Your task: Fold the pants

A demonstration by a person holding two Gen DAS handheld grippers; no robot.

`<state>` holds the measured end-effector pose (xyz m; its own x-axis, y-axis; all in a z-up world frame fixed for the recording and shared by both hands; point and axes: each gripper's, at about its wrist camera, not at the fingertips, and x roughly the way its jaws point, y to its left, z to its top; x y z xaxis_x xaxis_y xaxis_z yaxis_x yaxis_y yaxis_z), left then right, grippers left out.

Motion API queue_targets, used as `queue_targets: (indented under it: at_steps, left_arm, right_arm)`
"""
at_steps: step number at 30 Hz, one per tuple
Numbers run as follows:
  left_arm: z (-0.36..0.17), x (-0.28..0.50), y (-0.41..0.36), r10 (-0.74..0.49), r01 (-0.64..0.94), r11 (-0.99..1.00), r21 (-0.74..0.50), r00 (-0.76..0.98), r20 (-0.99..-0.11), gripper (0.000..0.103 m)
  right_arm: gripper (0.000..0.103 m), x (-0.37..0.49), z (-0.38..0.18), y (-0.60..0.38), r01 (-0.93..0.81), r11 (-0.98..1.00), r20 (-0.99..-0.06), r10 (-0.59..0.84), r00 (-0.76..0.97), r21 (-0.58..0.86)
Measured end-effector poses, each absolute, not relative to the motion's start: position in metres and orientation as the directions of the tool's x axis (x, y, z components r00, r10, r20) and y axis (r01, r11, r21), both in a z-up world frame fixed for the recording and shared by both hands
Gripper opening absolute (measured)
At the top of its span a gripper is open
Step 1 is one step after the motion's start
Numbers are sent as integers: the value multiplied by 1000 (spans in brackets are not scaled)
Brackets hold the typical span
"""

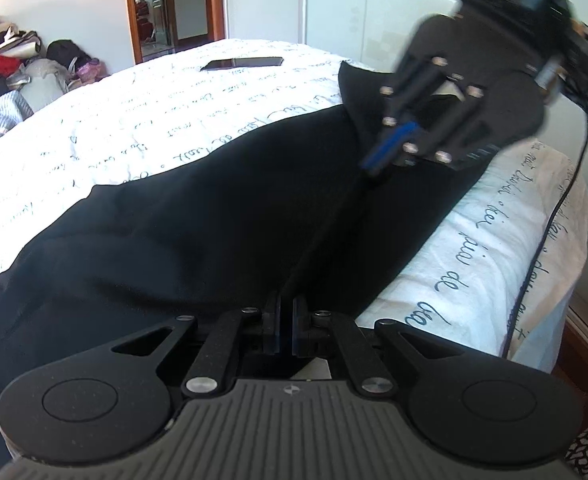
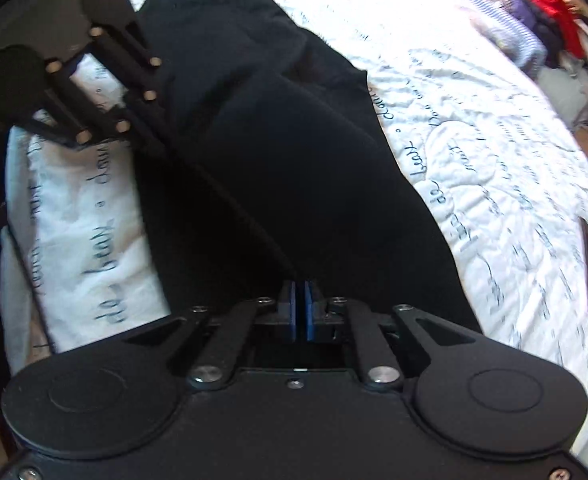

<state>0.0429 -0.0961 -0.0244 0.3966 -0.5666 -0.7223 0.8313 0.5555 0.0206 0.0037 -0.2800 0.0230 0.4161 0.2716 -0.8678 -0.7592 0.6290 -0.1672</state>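
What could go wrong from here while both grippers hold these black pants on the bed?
The left gripper and right gripper each pinch only an edge of the black fabric pants, so cloth could slip free. The dark flat phone on the white script-printed bedspread might get swept by swinging fabric.

left wrist: low and close over the pants (image 1: 222,216), facing along them toward the doorway (image 1: 174,4), sees right gripper (image 1: 378,160) | right wrist: close at the opposite end, facing back, sees left gripper (image 2: 162,148) | shared: pants, bed (image 1: 154,108), phone (image 1: 242,63)
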Motion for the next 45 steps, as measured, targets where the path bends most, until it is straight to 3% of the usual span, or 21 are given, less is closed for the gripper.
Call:
queue_targets:
  at_steps: [13, 16, 17, 19, 21, 27, 30, 41, 45]
  left_arm:
    - [-31, 27, -87, -569, 861, 504, 69, 391, -723, 3]
    - [-32, 30, -88, -565, 858, 509, 61, 387, -729, 3]
    - [-32, 30, -89, -564, 858, 511, 57, 385, -730, 3]
    - [-32, 30, -89, -563, 857, 512, 57, 385, -732, 3]
    - [-33, 31, -90, -561, 855, 516, 56, 387, -732, 3]
    - [-32, 31, -87, -567, 846, 532, 38, 389, -726, 3]
    - [-32, 31, -86, -572, 848, 529, 36, 387, -723, 4]
    - [-36, 23, -83, -577, 879, 471, 67, 365, -730, 5]
    - [-24, 26, -80, -596, 887, 461, 15, 322, -736, 18]
  right_arm:
    - [1, -78, 11, -277, -661, 719, -839, 210, 502, -215]
    - [2, -86, 26, -279, -619, 716, -787, 160, 595, -322]
    - [4, -88, 30, -276, -617, 693, -762, 150, 630, -374]
    - [35, -87, 35, -271, -629, 631, -743, 122, 658, -454]
    - [41, -82, 35, -267, -668, 569, -759, 114, 641, -479]
    - [33, -62, 27, -257, -732, 504, -818, 83, 570, -459]
    - [4, -59, 21, -252, -730, 506, -831, 44, 555, -460]
    - [4, -96, 1, -251, -670, 584, -811, 33, 585, -459]
    - [8, -100, 1, -252, -654, 601, -796, 47, 603, -460]
